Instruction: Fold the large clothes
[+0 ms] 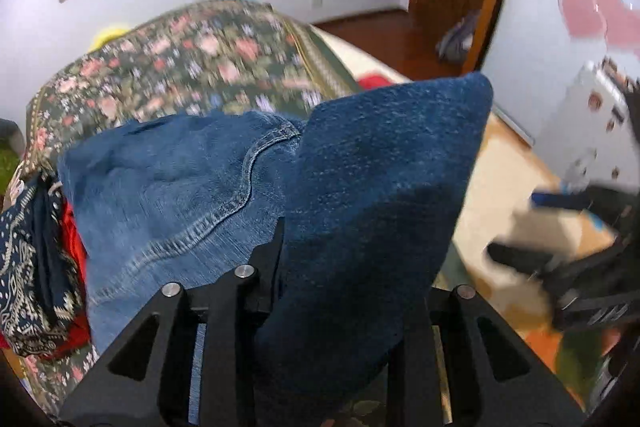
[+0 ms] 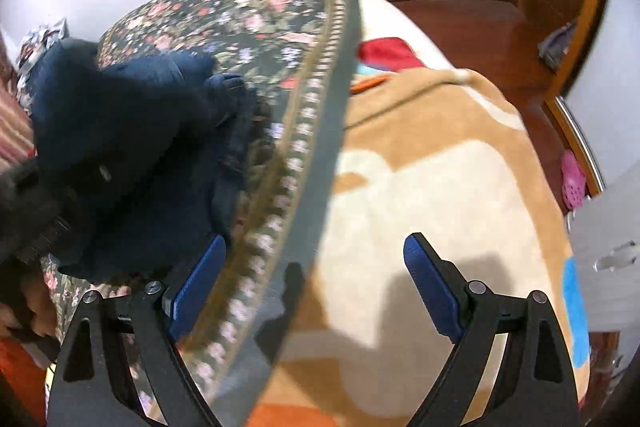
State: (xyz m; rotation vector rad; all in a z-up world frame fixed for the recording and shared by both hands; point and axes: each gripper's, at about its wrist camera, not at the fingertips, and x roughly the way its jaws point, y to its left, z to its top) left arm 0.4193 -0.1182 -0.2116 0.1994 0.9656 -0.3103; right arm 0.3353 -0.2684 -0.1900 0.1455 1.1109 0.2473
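Left wrist: claw (image 1: 320, 267) clamps jeans (image 1: 168, 187) — right claw (image 2: 316, 259) gapes.

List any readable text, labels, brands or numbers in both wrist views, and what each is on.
None readable in either view.
Jeans, clamped in the left gripper: stitching only, no label visible.
Floral bedspread and tan blanket: patterns only.
Right gripper: no markings.
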